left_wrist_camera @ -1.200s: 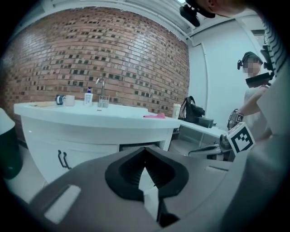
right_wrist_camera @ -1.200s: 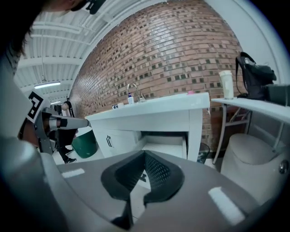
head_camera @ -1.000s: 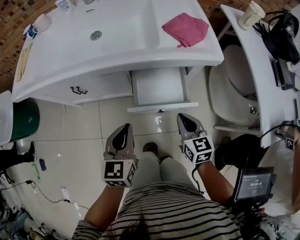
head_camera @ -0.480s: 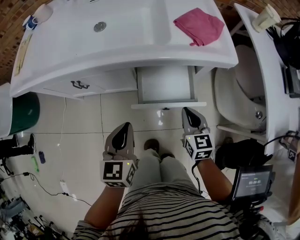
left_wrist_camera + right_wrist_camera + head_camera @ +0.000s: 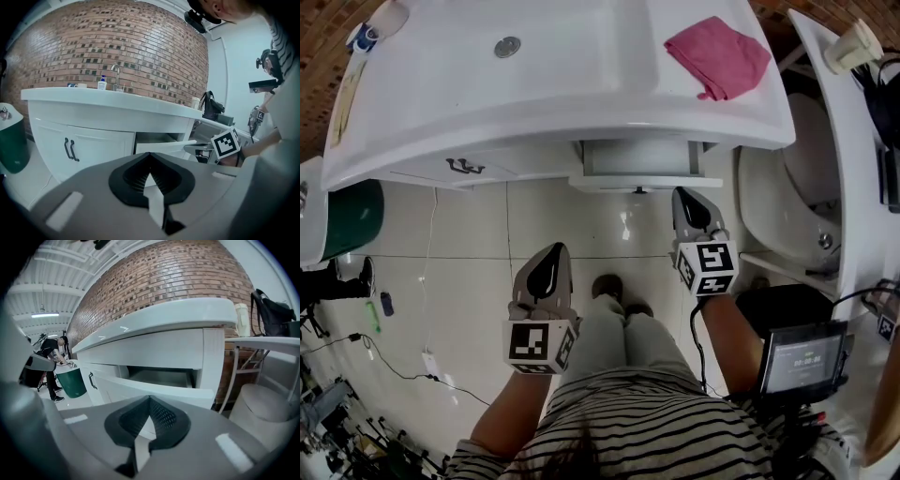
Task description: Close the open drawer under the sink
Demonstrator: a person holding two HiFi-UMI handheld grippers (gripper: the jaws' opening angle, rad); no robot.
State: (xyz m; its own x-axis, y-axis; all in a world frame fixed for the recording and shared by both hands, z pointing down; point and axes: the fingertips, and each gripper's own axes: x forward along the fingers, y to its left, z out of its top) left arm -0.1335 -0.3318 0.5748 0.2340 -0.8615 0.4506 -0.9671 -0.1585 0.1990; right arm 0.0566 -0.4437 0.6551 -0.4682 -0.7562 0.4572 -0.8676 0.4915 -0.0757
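Observation:
The white drawer (image 5: 639,165) under the sink counter (image 5: 534,103) stands partly open, its front panel (image 5: 643,184) sticking out a little past the counter edge. My right gripper (image 5: 683,195) is shut, empty, and its tips are right at the right part of that panel; the panel (image 5: 180,393) fills the right gripper view just ahead of the tips (image 5: 149,399). My left gripper (image 5: 551,253) is shut and empty, held back over the floor tiles, well short of the cabinet. In the left gripper view the drawer (image 5: 164,143) and the right gripper (image 5: 199,147) show beyond my left gripper (image 5: 150,158).
A pink cloth (image 5: 719,56) lies on the counter's right. Cabinet doors with black handles (image 5: 461,167) are left of the drawer. A green bin (image 5: 347,220) stands at the left, a white round fixture (image 5: 787,192) at the right. Shoes (image 5: 614,289) and cables (image 5: 394,370) are on the floor.
The drawer has slid well in under the counter. My right gripper has moved forward with the drawer front. The left gripper has stayed back.

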